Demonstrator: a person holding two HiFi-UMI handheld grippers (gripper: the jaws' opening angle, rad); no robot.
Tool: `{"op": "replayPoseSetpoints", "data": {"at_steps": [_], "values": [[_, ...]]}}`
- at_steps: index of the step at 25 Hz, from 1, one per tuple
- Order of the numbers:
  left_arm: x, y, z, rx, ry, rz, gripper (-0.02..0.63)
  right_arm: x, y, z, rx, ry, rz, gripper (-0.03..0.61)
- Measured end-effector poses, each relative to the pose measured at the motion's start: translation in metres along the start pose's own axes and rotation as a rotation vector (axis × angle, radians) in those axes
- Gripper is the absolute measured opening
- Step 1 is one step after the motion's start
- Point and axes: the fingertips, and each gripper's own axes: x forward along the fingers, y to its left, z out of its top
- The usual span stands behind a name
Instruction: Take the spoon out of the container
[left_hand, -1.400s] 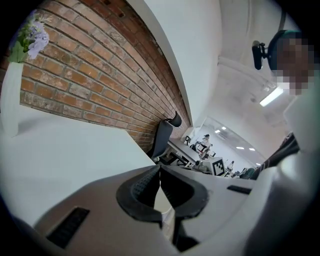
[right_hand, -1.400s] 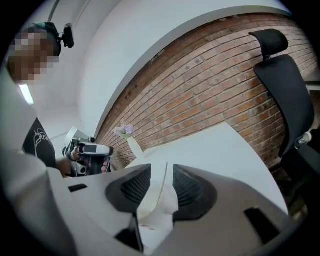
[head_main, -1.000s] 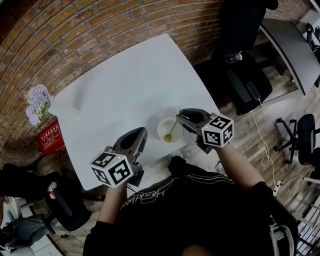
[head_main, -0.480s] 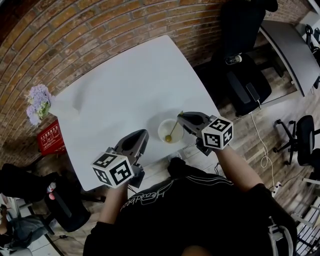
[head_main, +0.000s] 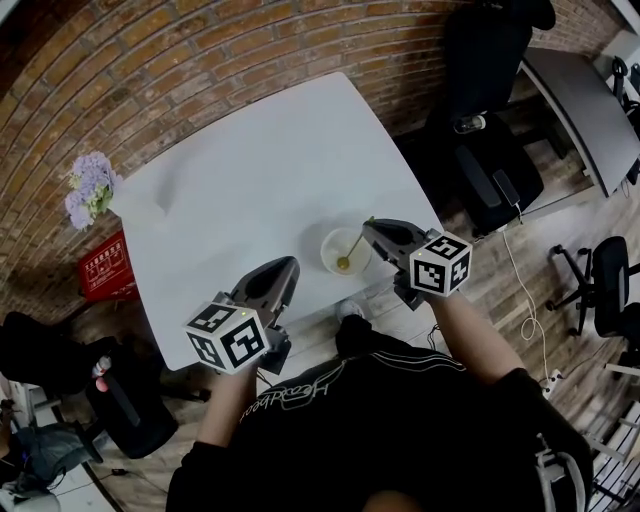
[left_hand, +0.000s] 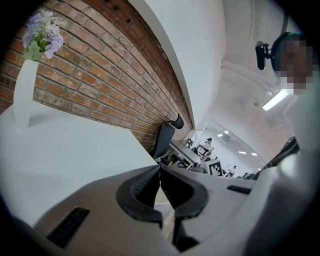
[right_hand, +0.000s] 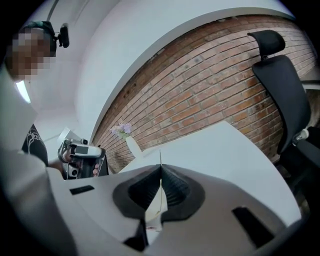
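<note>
While the left tool (head_main: 288, 266) hangs over the near edge of the table (head_main: 250, 170), its jaws pressed together on nothing, the right tool (head_main: 372, 228) is at work. Its jaws have just been closing and now pinch the thin upper end of the spoon (head_main: 352, 250). Right gripper view shows the handle as a sliver caught between the ribbed pads, its tip poking out above them. The spoon's bowl sits low inside the container (head_main: 327, 252), a small pale cup close to the table's near edge. The handle leans up and to the right, to the tool. Nothing is lifted yet, by my reading: grasp made, withdrawal to come.

Risks from here:
- Grip is on the very end of a slim handle, so the spoon may pivot or slide between the pads once its weight comes off the cup.
- Container looks light and nothing steadies it. If the spoon's bowl drags on the wall or rim on the way out, the cup could tip or skid, and it stands close to the edge.
- A pull along the handle's lean seems safer than straight up.
- Cannot tell whether the cup holds anything that might spill.
</note>
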Motion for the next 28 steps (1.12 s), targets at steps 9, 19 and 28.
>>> {"op": "replayPoseSetpoints", "data": {"at_steps": [9,19,28], "values": [[-0.036,-0.025,0.002,0.041,-0.046,-0.005,0.005,-0.030,0.021,0.025,-0.023,-0.119,-0.051,0.000],[-0.069,-0.058,-0.006,0.097,-0.062,-0.037,0.005,-0.071,0.089,0.062,-0.188,-0.224,-0.035,0.000],[-0.100,-0.079,-0.014,0.153,-0.081,-0.056,0.005,-0.096,0.159,0.053,-0.232,-0.243,0.025,0.000]]}}
